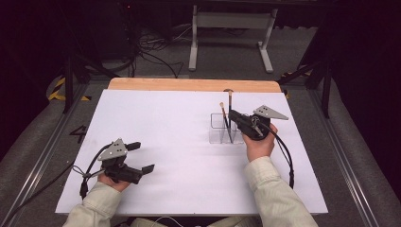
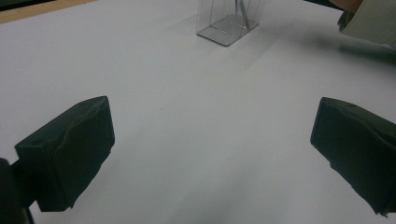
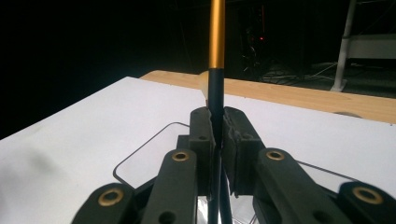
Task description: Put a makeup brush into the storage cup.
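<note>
Right tool (image 1: pixel 231 115): clamped on a thin brush (image 1: pixel 230 106); jaws pinch the dark handle just below its gold ferrule, seen close in the right gripper view (image 3: pixel 215 126).
Brush: held upright, lower end down inside the clear holder (image 1: pixel 222 128), bristle end uppermost; black handle, gold band (image 3: pixel 216 37) above the grip.
Second brush (image 1: pixel 222 111): stands in the same holder, just left of the held one, leaning slightly, tan tip up.
Clear holder: transparent rectangular box with compartments, standing on the right half of the worktop (image 1: pixel 179 142), directly beneath the right tool; which compartment takes the held brush cannot be told. In the left gripper view it appears at the far end of the white surface (image 2: pixel 227 28).
Left tool (image 1: pixel 142 158): jaws set wide apart, nothing between them; both black pads (image 2: pixel 70 154) hover over bare white surface, near the front left of the worktop, well apart from the holder.
Right hand (image 1: pixel 259 144): wraps the tool body from behind, pale sleeve (image 1: pixel 272 189) trailing to the front edge.
Left hand (image 1: pixel 113 180): grips the left tool low, near the front edge.
Worktop: white sheet over a wooden board, wooden strip (image 1: pixel 189 84) showing along the far side.
</note>
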Motion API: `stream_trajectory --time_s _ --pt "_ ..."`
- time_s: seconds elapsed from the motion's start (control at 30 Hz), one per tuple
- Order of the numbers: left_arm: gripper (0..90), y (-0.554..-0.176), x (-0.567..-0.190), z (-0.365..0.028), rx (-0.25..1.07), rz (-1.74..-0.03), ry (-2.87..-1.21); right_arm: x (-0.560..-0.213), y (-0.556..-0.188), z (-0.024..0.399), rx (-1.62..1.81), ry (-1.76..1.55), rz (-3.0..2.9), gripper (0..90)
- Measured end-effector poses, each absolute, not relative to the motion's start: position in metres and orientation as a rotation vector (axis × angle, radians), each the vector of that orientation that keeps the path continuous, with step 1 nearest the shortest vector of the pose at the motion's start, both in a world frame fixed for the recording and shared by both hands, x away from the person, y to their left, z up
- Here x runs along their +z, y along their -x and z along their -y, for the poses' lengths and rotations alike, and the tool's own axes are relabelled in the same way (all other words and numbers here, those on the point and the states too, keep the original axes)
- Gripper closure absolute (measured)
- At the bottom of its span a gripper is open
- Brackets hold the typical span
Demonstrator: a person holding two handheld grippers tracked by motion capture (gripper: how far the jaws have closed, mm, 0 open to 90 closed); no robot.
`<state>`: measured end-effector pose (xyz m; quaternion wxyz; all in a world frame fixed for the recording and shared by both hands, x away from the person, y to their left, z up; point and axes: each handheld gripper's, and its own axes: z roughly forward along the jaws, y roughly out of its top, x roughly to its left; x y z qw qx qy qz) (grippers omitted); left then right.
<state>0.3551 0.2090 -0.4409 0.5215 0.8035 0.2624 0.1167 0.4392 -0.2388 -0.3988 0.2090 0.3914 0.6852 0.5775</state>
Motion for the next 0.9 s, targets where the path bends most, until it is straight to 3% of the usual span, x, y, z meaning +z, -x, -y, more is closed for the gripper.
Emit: stream_trajectory --time_s 0.03,0.13,0.3,0.67,0.9 --pt "0.2 -0.355 -0.441 -0.209 0.280 -0.628 -1.925 -0.399 -0.439 0.239 1.608 -1.093 -1.905 80.1" --pt "0.2 -0.355 -0.441 -0.209 0.278 -0.629 -1.925 -0.396 -0.437 0.240 1.637 -1.099 -1.859 53.6" --pt "0.2 -0.355 -0.441 -0.209 0.279 -0.632 -1.923 -0.385 -0.431 0.242 1.677 -1.037 -1.792 33.2" --pt "0.2 -0.351 -0.437 -0.212 0.278 -0.627 -1.898 -0.366 -0.409 0.257 1.640 -0.927 -1.868 15.2" --pt "0.1 -0.349 -0.433 -0.214 0.281 -0.622 -1.880 -0.358 -0.392 0.269 1.660 -0.874 -1.872 11.2"
